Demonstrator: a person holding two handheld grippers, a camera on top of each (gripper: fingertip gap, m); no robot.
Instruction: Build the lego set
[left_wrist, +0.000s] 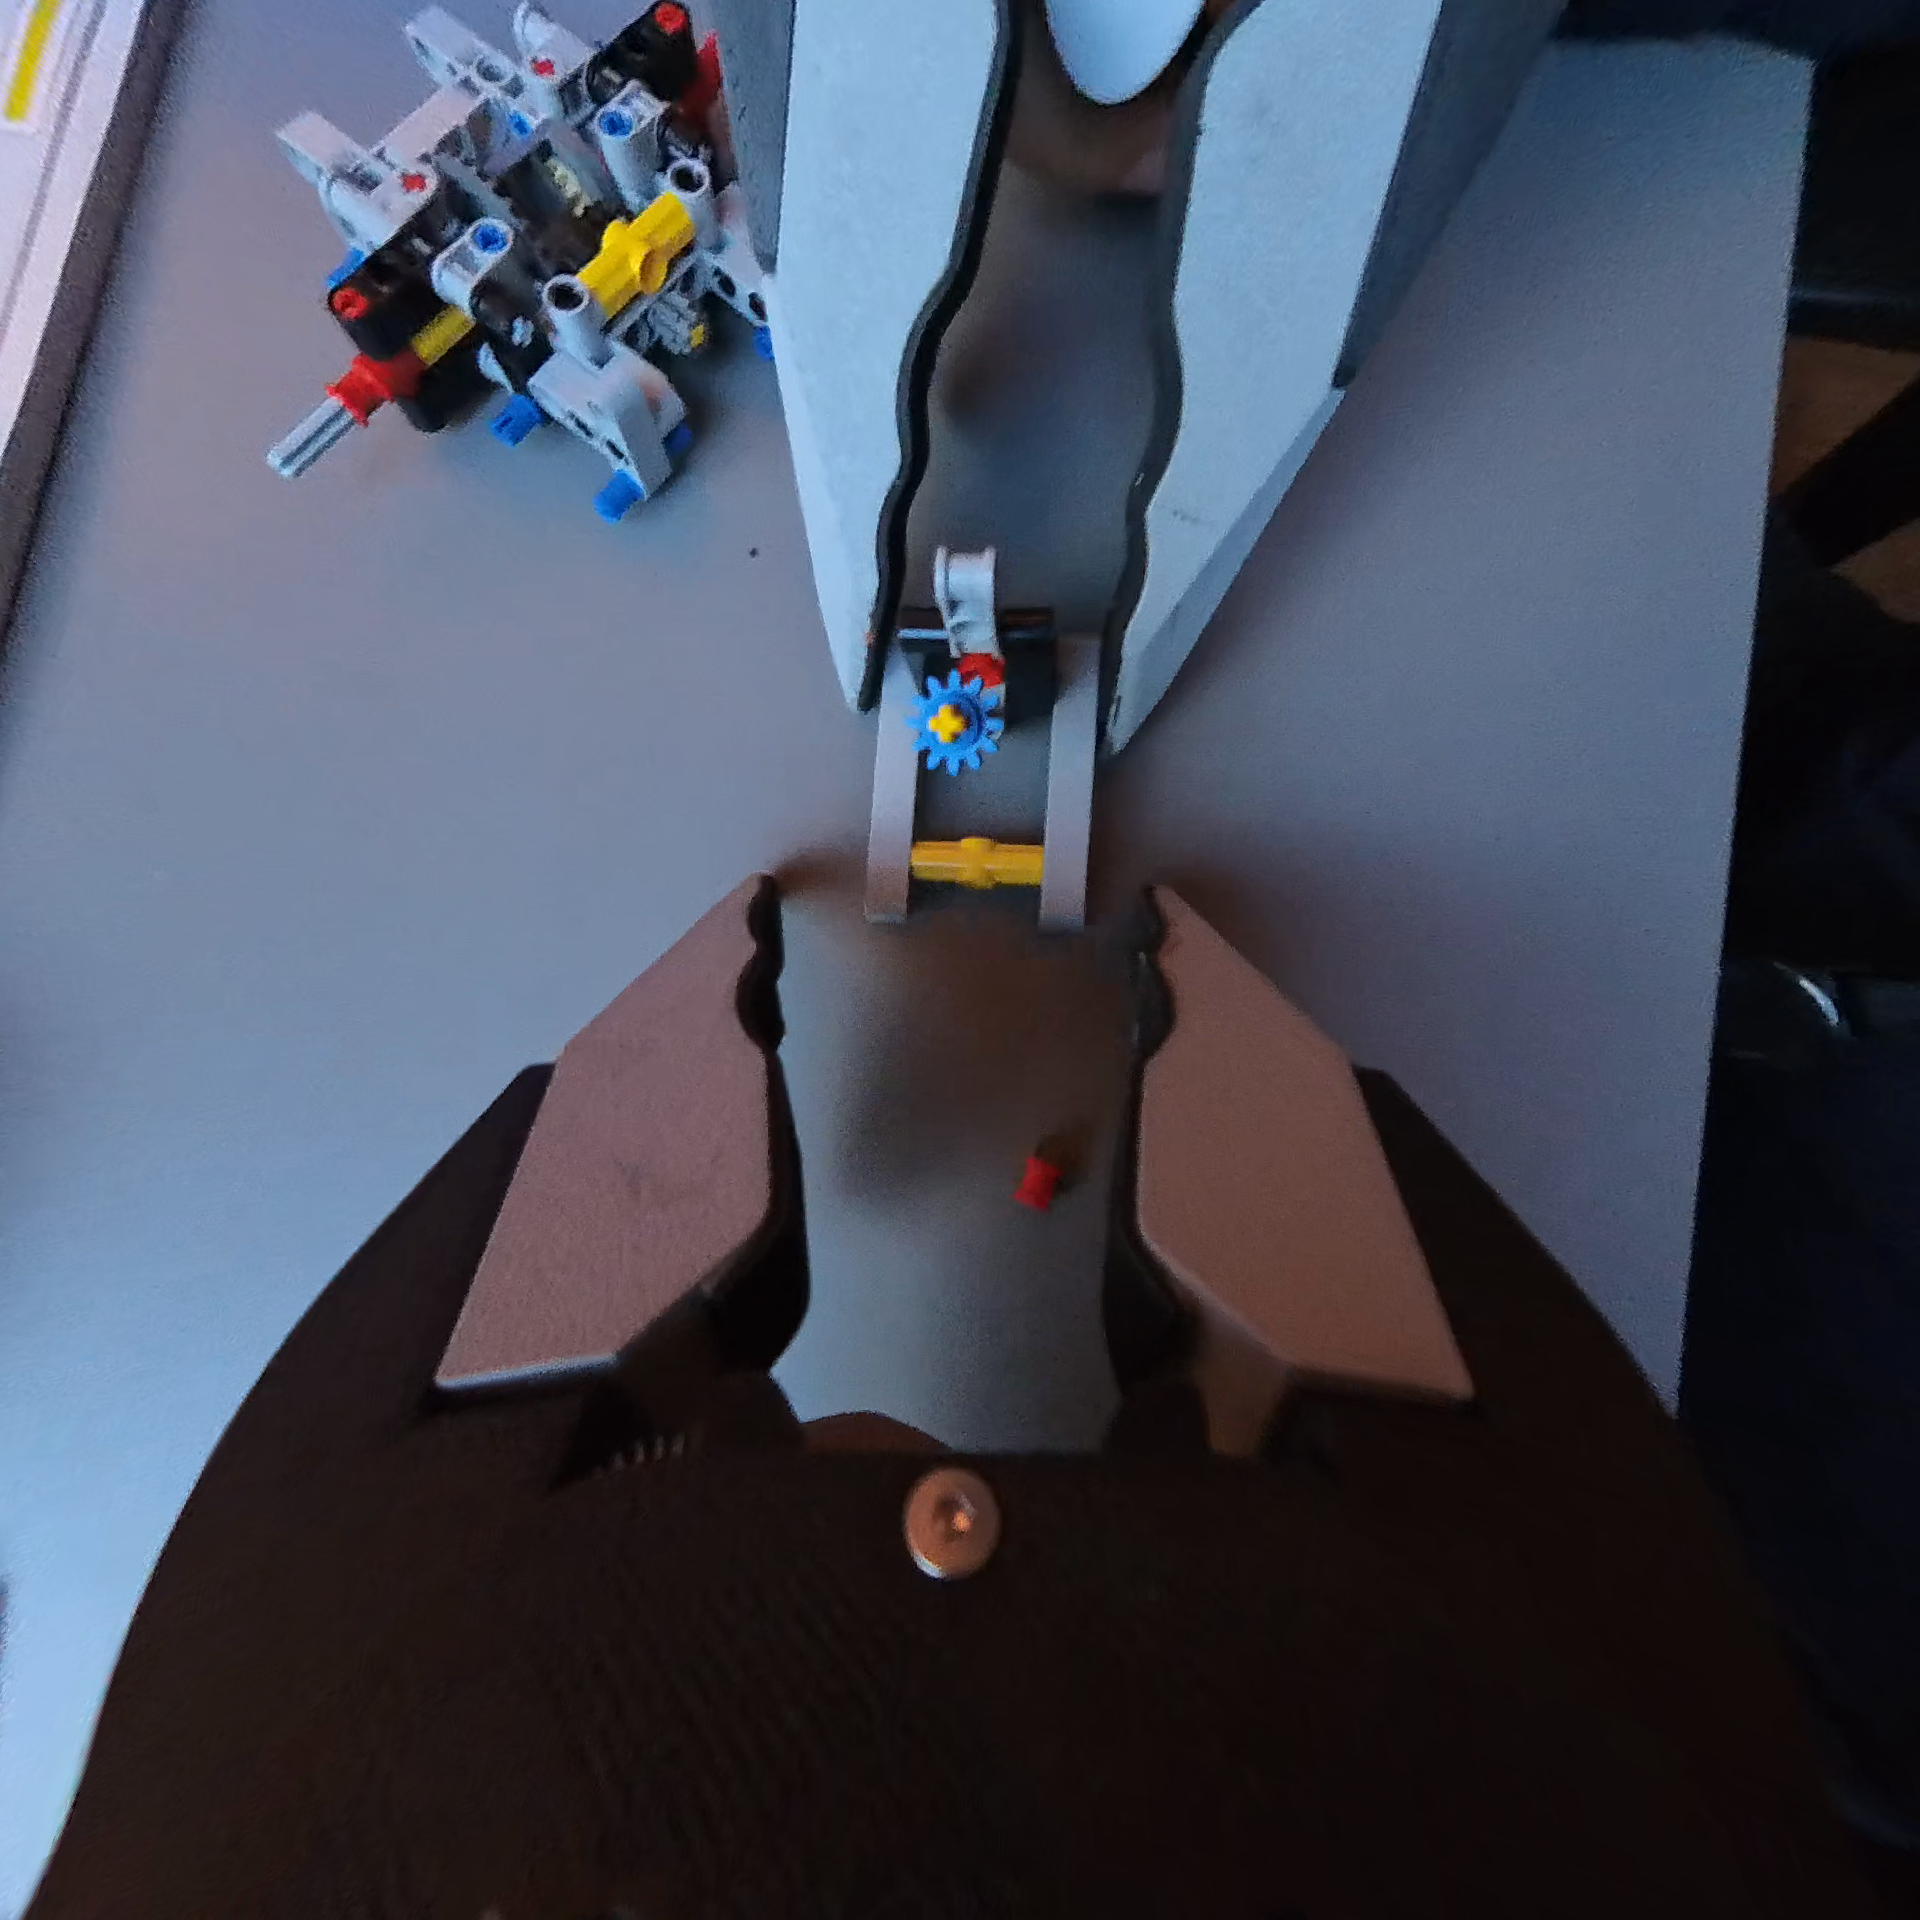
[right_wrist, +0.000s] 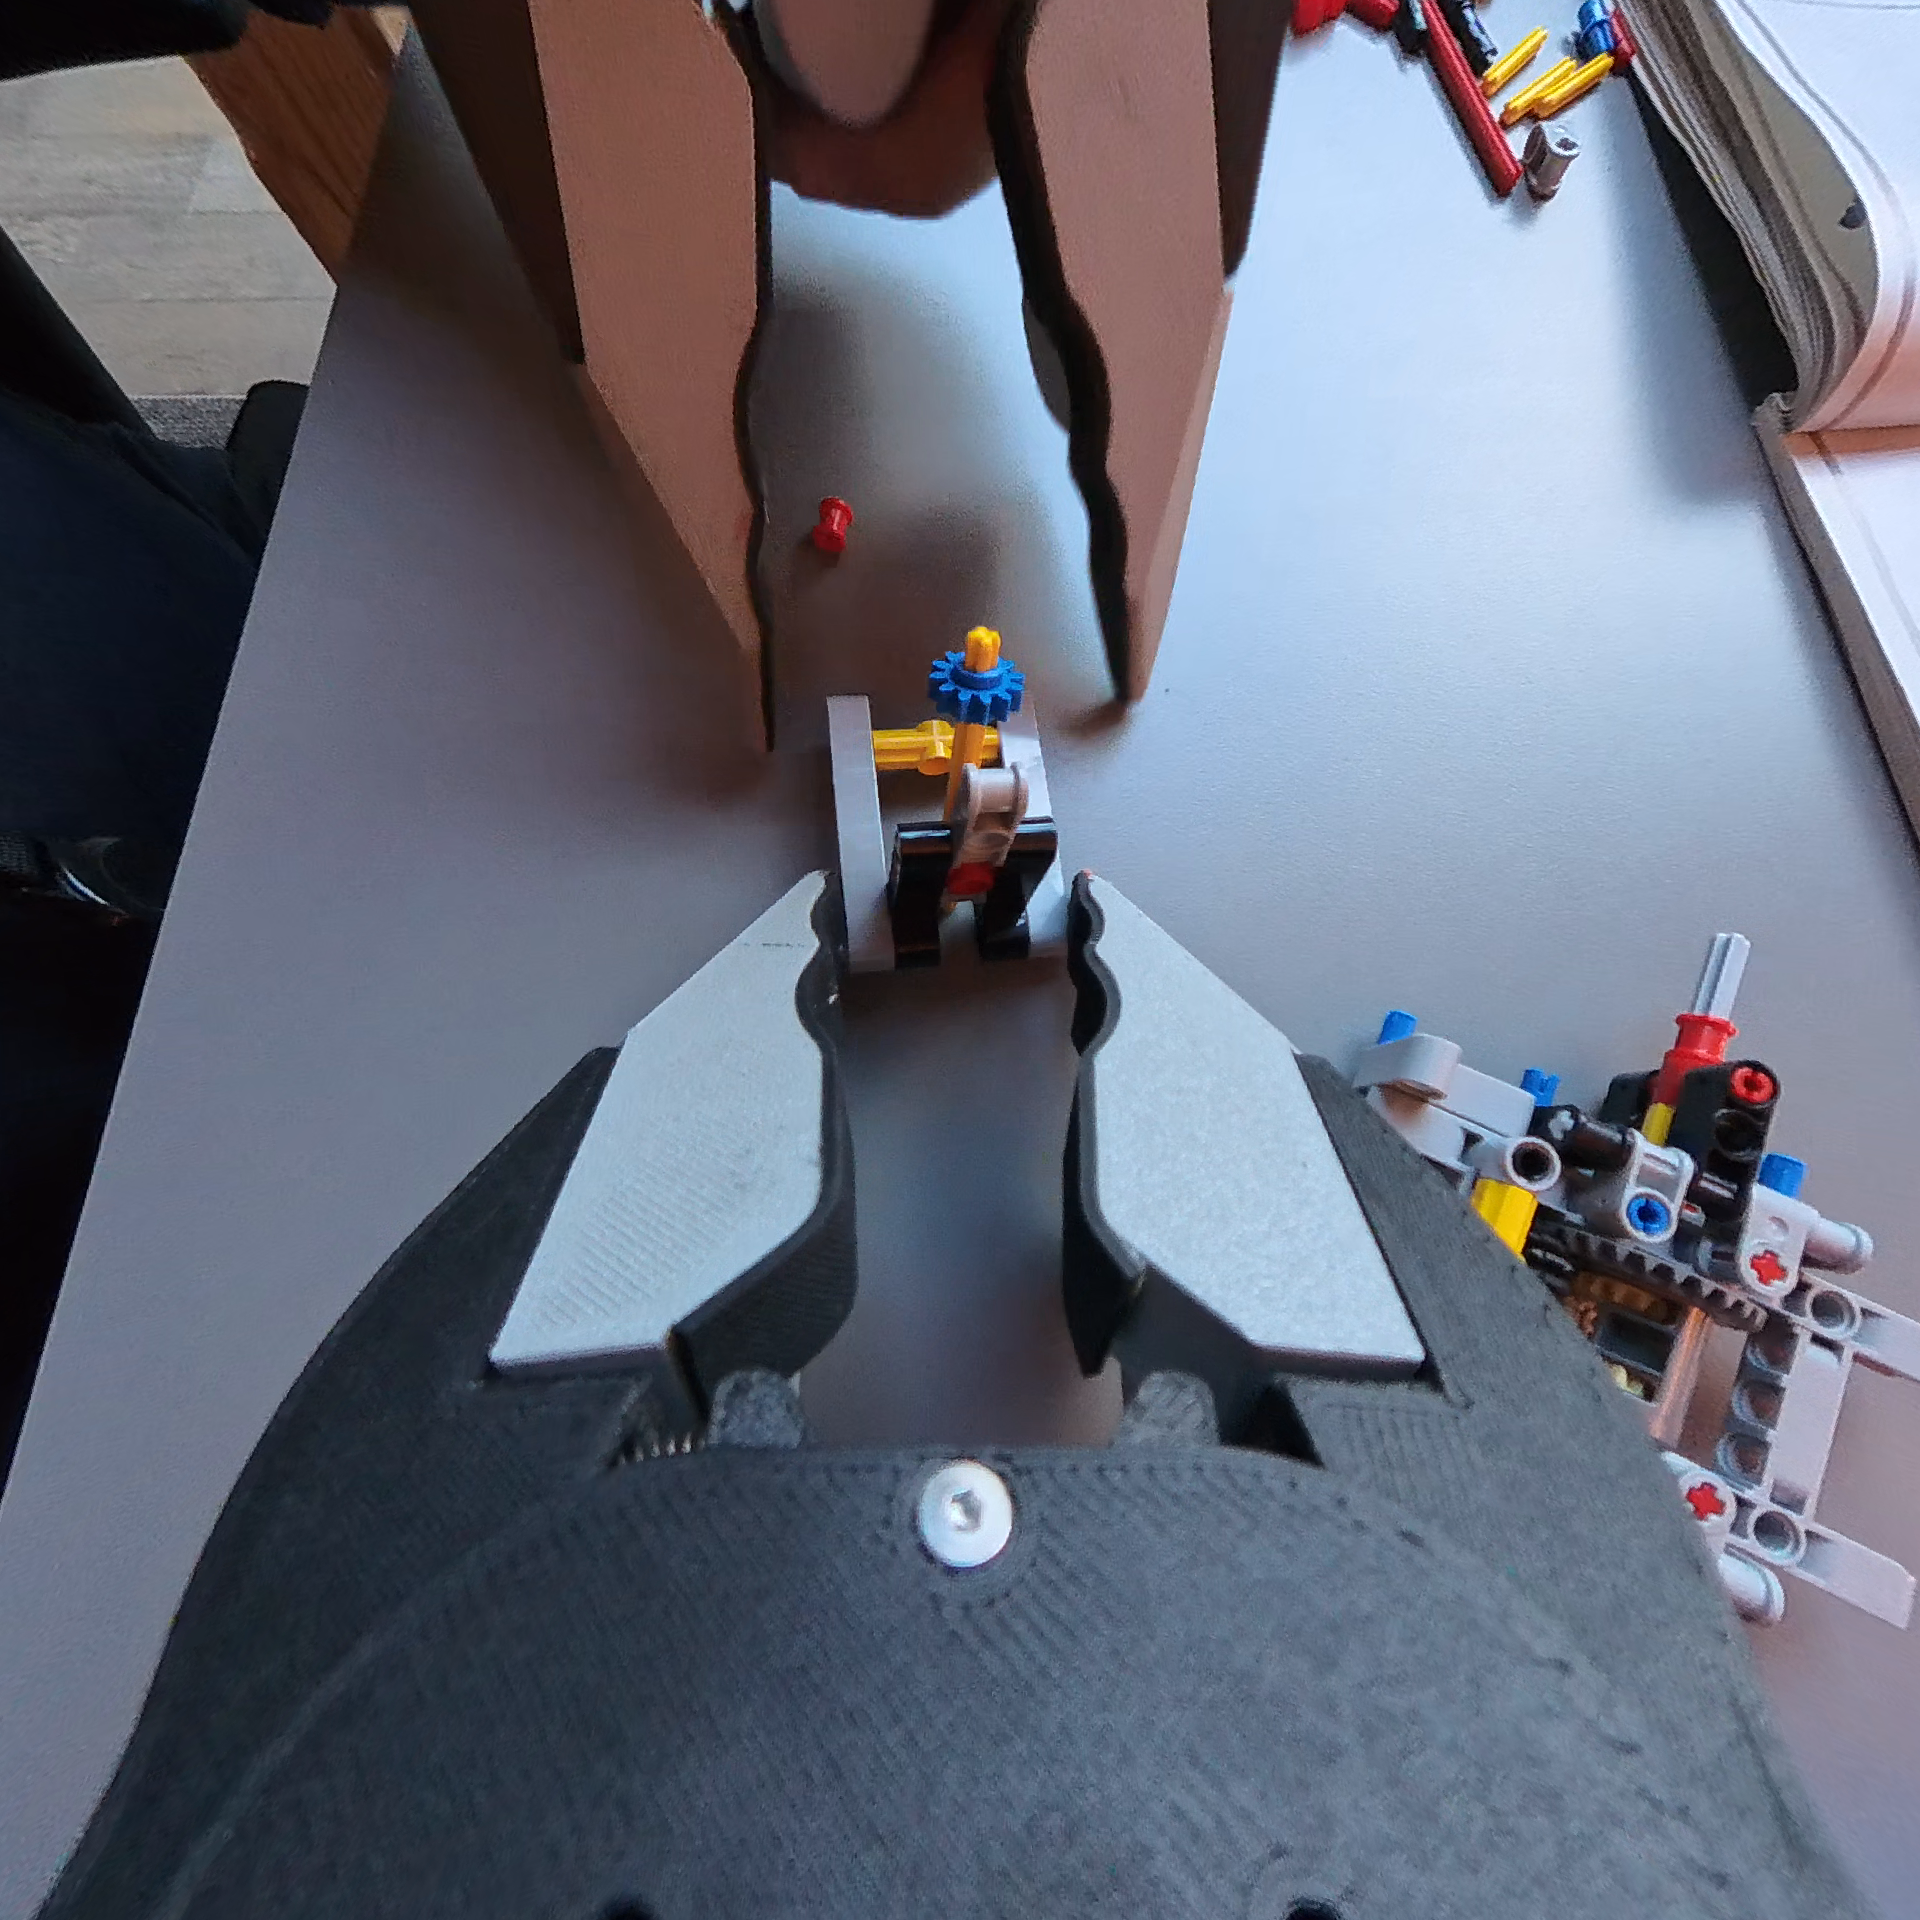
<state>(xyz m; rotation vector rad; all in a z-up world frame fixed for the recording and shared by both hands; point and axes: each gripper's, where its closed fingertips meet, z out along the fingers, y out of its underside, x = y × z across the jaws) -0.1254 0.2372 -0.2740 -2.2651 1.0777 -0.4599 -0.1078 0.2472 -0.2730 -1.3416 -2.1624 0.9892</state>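
Two claws: right claw (right_wrist: 951, 914) clamped on small gear assy (right_wrist: 940, 831), left claw (left_wrist: 956, 914) wide open, nothing held, red pin (left_wrist: 1039, 1179) between its fingers.

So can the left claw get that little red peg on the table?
Probably yes. The left claw is open, and the red peg lies loose on the table between its fingers, nothing over it. It would need to back up a bit first.
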